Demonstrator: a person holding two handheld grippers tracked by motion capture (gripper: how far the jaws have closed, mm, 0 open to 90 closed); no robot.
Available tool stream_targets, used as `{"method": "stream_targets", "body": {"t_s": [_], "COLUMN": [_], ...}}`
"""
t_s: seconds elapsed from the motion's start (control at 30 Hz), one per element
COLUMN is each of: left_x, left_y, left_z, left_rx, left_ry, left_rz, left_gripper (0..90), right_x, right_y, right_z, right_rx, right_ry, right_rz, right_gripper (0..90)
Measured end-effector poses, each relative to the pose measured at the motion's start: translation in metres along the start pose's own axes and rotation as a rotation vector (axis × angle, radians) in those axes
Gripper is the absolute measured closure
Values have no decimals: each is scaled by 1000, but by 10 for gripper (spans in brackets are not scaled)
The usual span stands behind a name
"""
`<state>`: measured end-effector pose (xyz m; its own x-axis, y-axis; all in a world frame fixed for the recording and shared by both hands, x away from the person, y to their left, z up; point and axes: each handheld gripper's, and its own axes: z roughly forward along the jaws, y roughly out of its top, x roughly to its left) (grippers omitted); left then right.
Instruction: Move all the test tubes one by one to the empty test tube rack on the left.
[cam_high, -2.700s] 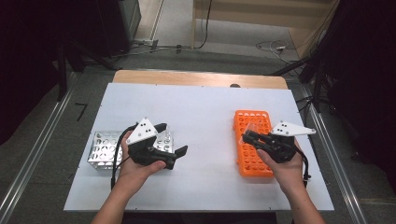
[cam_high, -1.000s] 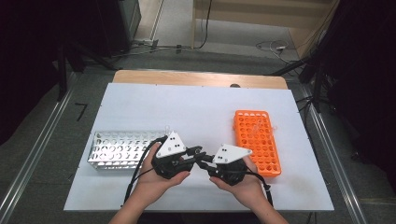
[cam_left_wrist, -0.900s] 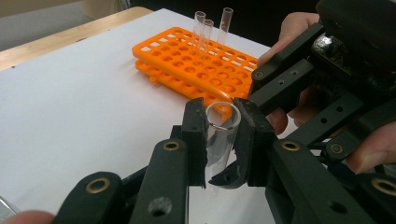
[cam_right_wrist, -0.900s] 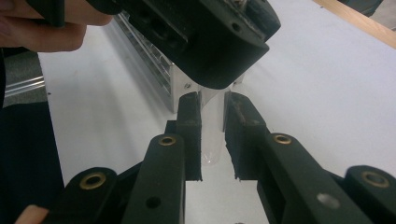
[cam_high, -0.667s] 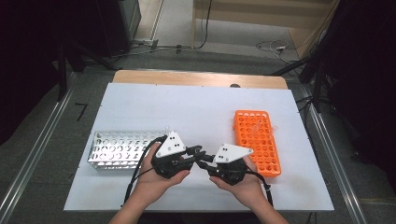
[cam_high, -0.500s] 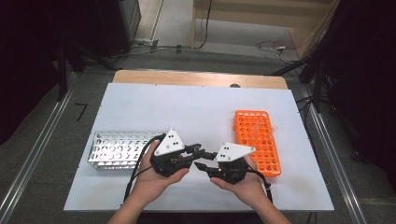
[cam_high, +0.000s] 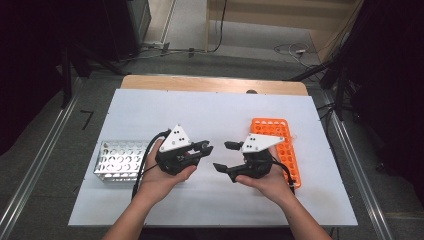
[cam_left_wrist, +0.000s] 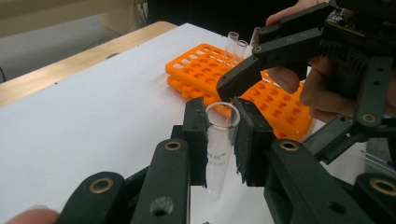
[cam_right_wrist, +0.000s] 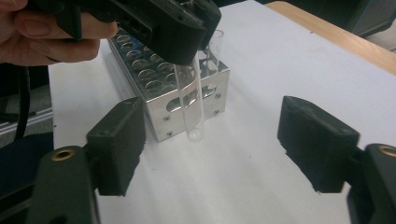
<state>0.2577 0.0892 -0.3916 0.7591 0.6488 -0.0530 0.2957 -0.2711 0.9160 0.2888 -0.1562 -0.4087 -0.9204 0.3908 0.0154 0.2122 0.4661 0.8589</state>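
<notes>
Gripping the glass test tube (cam_left_wrist: 217, 149), left gripper (cam_left_wrist: 218, 140); right gripper (cam_right_wrist: 219, 149) just opened, tube's rounded bottom clear in right gripper view.

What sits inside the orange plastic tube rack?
In the left gripper view, two clear glass tubes stand in far holes of the orange plastic tube rack; nearer holes look empty. The right hand-held gripper covers the right part.

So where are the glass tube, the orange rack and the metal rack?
Glass tube (cam_left_wrist: 215, 154), left gripper view, on its clear wall between the pads.
Orange rack (cam_high: 292, 155), high view, on its right edge.
Metal rack (cam_high: 118, 159), high view, on its holed top.
</notes>
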Motion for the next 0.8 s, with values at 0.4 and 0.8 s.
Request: {"method": "stream_targets", "body": {"t_s": [0.4, 0.8], "left_x": [17, 36], "left_y": [0, -2], "left_z": [-18, -40], "left_rx": [-27, -41], "left_ry": [70, 133], "left_rz": [-9, -32], "left_gripper": [756, 756], "right_x": [-9, -18], "right_y": [-13, -27], "right_z": [-12, -30], "right_rx": [-10, -24], "right_ry": [-1, -38], "right_rz": [66, 91], "right_gripper": [0, 0]}}
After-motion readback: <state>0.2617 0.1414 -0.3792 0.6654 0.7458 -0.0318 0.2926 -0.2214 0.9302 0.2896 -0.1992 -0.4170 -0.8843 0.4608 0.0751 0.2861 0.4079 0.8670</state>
